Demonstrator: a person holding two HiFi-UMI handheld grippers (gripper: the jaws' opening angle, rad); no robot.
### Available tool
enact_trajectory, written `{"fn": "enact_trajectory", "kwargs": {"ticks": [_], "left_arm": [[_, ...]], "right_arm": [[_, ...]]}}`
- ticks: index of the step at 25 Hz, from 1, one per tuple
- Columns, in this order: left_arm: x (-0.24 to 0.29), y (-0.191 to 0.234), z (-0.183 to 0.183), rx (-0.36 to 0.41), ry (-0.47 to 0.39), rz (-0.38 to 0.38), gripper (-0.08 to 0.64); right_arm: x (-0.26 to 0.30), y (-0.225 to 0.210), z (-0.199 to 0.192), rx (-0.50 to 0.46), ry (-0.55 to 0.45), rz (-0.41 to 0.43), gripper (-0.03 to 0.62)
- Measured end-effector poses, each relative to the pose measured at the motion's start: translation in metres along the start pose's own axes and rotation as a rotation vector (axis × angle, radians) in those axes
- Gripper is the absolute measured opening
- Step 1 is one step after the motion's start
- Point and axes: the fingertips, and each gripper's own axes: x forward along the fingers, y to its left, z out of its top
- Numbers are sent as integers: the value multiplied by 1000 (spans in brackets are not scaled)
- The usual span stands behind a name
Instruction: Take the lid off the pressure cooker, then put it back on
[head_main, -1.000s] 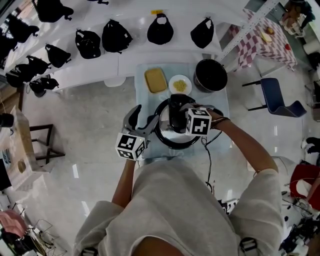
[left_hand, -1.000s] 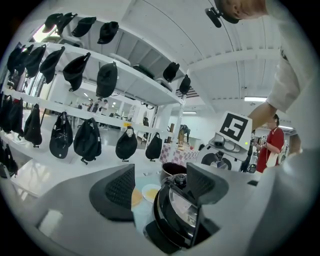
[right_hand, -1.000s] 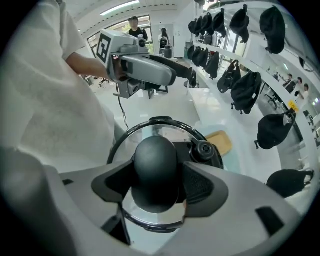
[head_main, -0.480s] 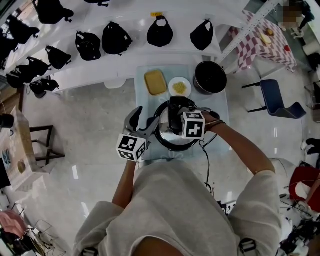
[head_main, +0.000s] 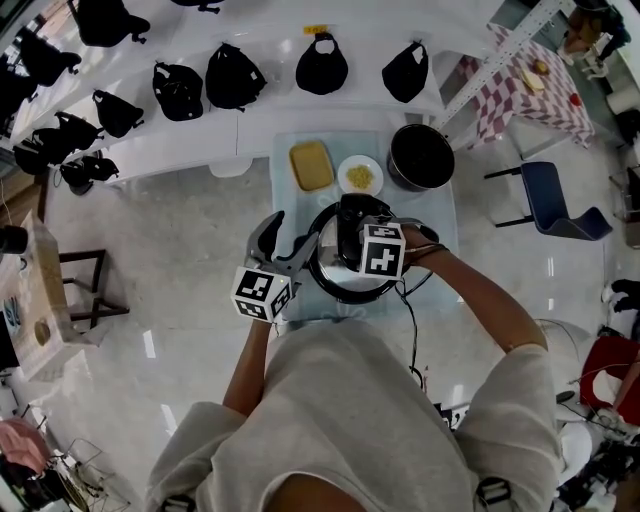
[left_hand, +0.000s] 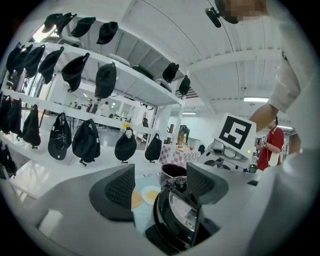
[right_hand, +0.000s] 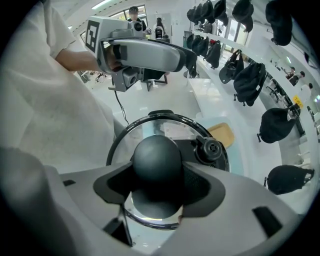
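Observation:
The pressure cooker (head_main: 345, 282) stands on the small pale table (head_main: 290, 200) with its lid (right_hand: 165, 127) on. My right gripper (head_main: 352, 240) points steeply down over the lid's round black knob (right_hand: 156, 160). Its jaws have just been closing, and in the right gripper view (right_hand: 157, 186) both pads press the knob's sides. A black valve (right_hand: 210, 148) sits beside the knob. My left gripper (head_main: 288, 238) hovers at the cooker's left side, nearly level and open. In the left gripper view (left_hand: 160, 185) the cooker (left_hand: 175, 220) lies low between the spread jaws.
Behind the cooker are a yellow board (head_main: 311, 163), a white plate of yellow food (head_main: 360, 174) and a dark pot (head_main: 421, 153). White shelves with several black bags (head_main: 230, 75) stand beyond. A blue chair (head_main: 555, 195) is at the right.
My right gripper has shifted a little left over the lid and sits closer on the knob. The left gripper and the cooker have not moved.

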Motion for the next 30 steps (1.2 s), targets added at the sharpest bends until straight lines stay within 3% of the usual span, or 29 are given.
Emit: {"fn": "enact_trajectory", "kwargs": {"ticks": [7,14,24,30], "left_arm": [[0,1,5,7,-6,-4,305],[-3,3,6,6,-6,-10,305],[1,-4,6,14,-3,-38,305],[2,-9,6,21,-3,-52,305]], "right_arm": [[-1,-3,1,49,-4,-12,272],[-3,-6,0,176,-29,-40,271],[2,-16,-9,492,-55,-116,272],[-4,-11,-7,488,-62,-114,272]]}}
